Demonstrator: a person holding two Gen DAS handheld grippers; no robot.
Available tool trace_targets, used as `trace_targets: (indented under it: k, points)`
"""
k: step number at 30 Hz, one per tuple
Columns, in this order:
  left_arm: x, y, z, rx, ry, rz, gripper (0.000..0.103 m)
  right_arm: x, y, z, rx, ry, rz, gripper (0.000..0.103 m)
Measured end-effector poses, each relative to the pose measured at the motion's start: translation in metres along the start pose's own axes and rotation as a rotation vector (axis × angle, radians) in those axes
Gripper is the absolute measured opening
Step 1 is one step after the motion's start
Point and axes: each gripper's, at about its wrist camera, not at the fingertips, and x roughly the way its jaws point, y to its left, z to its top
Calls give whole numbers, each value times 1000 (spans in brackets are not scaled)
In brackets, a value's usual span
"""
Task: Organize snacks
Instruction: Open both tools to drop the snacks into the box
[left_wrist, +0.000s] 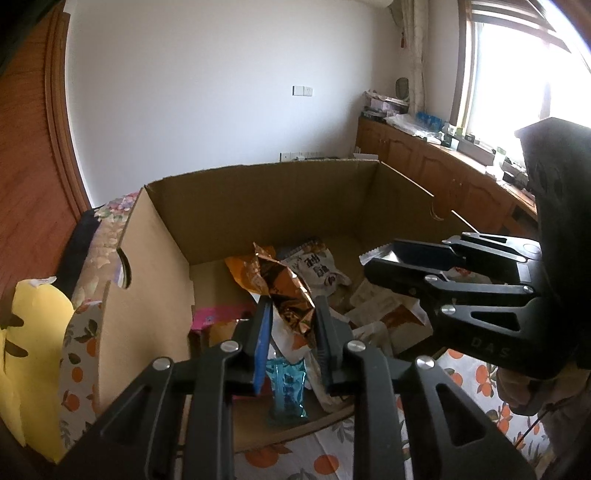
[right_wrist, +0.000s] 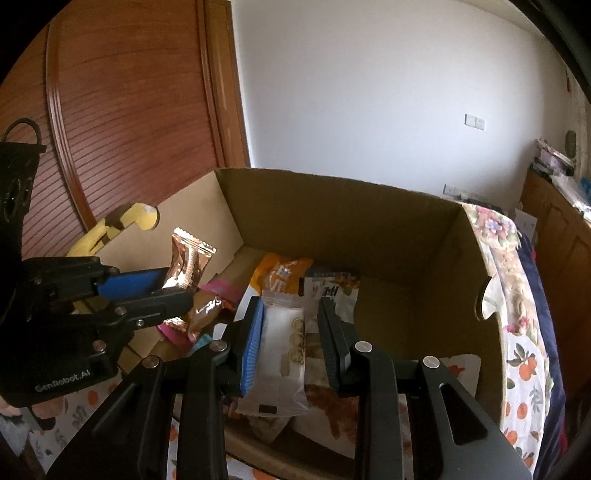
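Observation:
A large open cardboard box (left_wrist: 258, 177) (right_wrist: 332, 221) holds several loose snack packets, among them an orange one (left_wrist: 240, 271) (right_wrist: 280, 277), a white one with dark print (left_wrist: 319, 269), a pink one (left_wrist: 218, 314) and a blue one (left_wrist: 288, 384). My left gripper (left_wrist: 291, 301) (right_wrist: 179, 282) is shut on a crinkled copper foil packet (left_wrist: 284, 284) (right_wrist: 188, 258), held above the box's near left side. Over the box's near edge, my right gripper (right_wrist: 290, 301) (left_wrist: 380, 258) is shut on a white sealed packet (right_wrist: 280, 350) (left_wrist: 373, 253).
The box stands on a bedspread printed with oranges (left_wrist: 325, 461) (right_wrist: 524, 369). A yellow soft toy (left_wrist: 33, 332) (right_wrist: 110, 229) lies outside the box's left wall. A wooden door (right_wrist: 110, 110) stands behind, and cluttered wooden cabinets (left_wrist: 424, 158) run under a window at the right.

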Motion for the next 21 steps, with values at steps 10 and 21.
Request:
trace_targets:
  k: [10,21]
  points:
    - [-13,4,-6,-25,-19,32,40,3,4,-1,-4,17,-7,34]
    - [-43,0,-13,-7,-88,96,52,-9,9,-5,-2,-4,-23,51]
